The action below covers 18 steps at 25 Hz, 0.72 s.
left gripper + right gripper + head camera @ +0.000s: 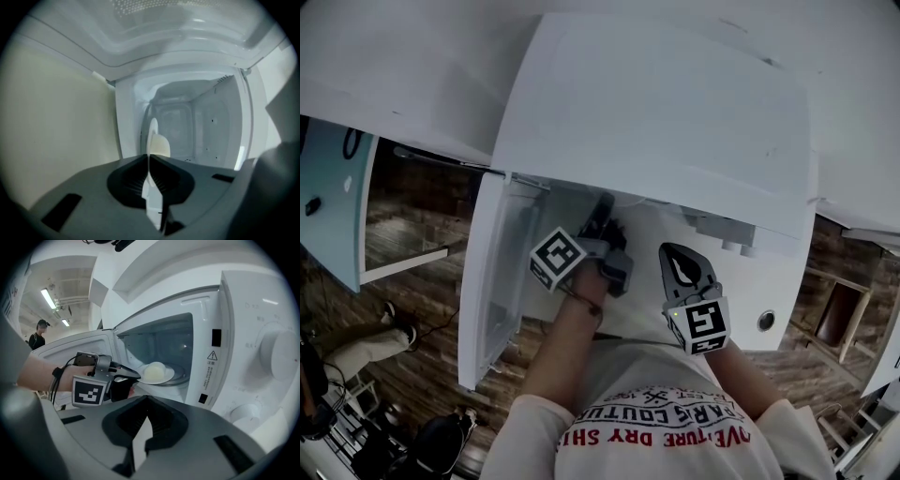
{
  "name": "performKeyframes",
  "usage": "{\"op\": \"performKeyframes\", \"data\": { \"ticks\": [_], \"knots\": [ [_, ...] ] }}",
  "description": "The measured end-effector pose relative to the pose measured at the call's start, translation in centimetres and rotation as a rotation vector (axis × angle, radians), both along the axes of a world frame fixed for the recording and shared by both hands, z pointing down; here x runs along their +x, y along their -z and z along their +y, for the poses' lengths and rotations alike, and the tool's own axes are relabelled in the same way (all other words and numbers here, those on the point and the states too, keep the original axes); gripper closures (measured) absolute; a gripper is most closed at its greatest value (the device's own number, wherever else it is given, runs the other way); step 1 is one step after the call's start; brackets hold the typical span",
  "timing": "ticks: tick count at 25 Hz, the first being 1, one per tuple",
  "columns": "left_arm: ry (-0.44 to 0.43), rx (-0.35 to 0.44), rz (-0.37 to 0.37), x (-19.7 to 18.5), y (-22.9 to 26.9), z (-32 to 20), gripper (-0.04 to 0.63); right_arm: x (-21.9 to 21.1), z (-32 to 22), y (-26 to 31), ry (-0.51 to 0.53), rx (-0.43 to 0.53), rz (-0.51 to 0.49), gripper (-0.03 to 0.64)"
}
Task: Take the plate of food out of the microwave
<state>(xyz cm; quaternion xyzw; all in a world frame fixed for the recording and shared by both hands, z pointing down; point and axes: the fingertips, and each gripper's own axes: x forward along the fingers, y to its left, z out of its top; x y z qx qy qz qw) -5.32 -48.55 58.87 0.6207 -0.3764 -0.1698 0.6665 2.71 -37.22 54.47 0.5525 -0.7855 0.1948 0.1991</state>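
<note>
The microwave [243,348] is seen with its door [70,345] swung wide open to the left. The plate [161,376] is still inside, low in the cavity and right up at the front of the opening, over the glass turntable [183,377]. Whether it's resting on the turntable or already lifted a hair can't be told.

One pale, rounded lump of food [153,371] is carried on the plate, roughly in the middle. What it actually is can't be made out.

The left gripper [133,377] is reached into the opening, and its jaws are clamped shut on the near rim of the plate. In the left gripper view the plate is seen edge-on, pinched between the pads. The food bulges off its right side and the cavity's back wall is seen behind.

The right gripper [673,258] is held outside, in front of the microwave on the side where the knob [276,357] is. Its jaws are brought together with nothing between them, and it's kept well apart from the plate.
</note>
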Motion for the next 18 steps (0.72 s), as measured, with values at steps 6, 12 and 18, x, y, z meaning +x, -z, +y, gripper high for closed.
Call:
{"op": "performKeyframes", "data": {
  "ticks": [6, 12, 18],
  "knots": [
    [0.016, 0.013, 0.033, -0.4, 0.5, 0.6, 0.58, 0.3, 0.5, 0.3, -0.004, 0.007, 0.006, 0.612],
    [0.024, 0.018, 0.048, -1.0, 1.3, 1.6, 0.581, 0.7, 1.3, 1.2, -0.008, 0.02, 0.007, 0.612],
    [0.024, 0.033, 0.037, -2.1, 2.6, 3.5, 0.58, 0.7, 2.2, 2.1, -0.006, 0.043, 0.013, 0.612]
  ]
}}
